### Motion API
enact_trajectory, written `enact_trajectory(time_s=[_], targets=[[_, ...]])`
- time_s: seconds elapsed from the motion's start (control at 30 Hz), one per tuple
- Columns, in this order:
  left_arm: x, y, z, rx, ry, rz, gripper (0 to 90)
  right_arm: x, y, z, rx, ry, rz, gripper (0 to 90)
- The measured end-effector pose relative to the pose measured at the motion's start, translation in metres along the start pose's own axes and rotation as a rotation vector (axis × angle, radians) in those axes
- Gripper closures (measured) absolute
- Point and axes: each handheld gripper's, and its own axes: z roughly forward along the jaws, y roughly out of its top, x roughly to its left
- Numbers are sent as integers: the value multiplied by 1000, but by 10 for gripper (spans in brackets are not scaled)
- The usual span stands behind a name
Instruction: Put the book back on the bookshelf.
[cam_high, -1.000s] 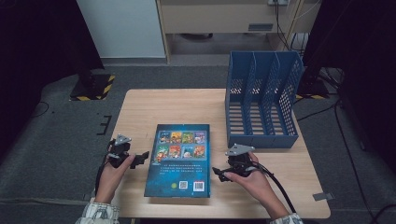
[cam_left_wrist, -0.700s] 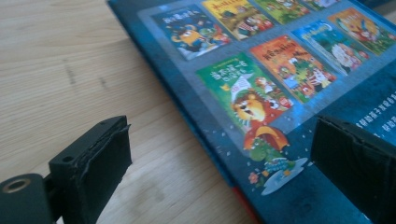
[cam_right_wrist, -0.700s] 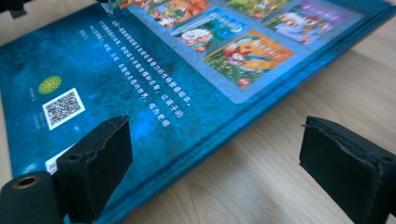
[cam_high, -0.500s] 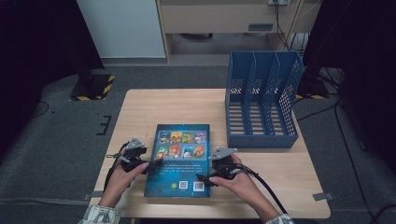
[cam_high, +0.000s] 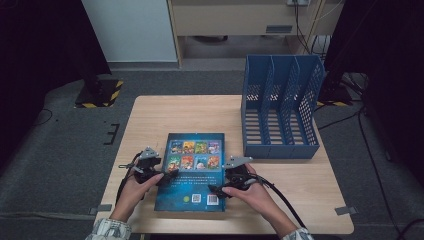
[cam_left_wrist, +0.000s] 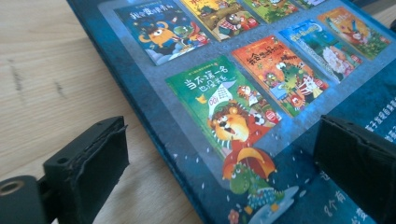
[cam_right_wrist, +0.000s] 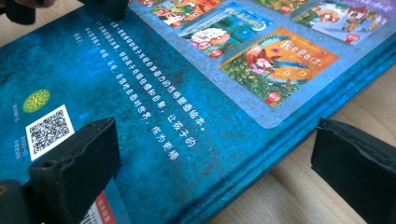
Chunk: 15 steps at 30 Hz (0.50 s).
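The blue picture book (cam_high: 192, 172) lies flat, back cover up, on the near half of the wooden table (cam_high: 165, 112), with the blue 3-slot file rack (cam_high: 280, 107) standing off the book's far right corner. The left tongs (cam_high: 167, 177) sit at the book's left edge, jaws spread wide; in the left gripper view 1 jaw is over bare wood and the other over the cover, so they straddle that edge without pinching anything. The right tongs (cam_high: 220, 189) are at the book's right edge near the barcode corner, and their jaws have just been opening. They stand wide with the book's thick edge between them, pads off it.
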Motion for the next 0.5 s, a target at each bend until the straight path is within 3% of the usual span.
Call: enact_trajectory(time_s=[0.27, 0.5], targets=[[3, -4, 4, -11, -53, -21, 22, -8, -2, 5, -17, 24, 63, 2], [8, -5, 7, -6, -99, -66, 20, -14, -3, 12, -28, 78, 108, 6]])
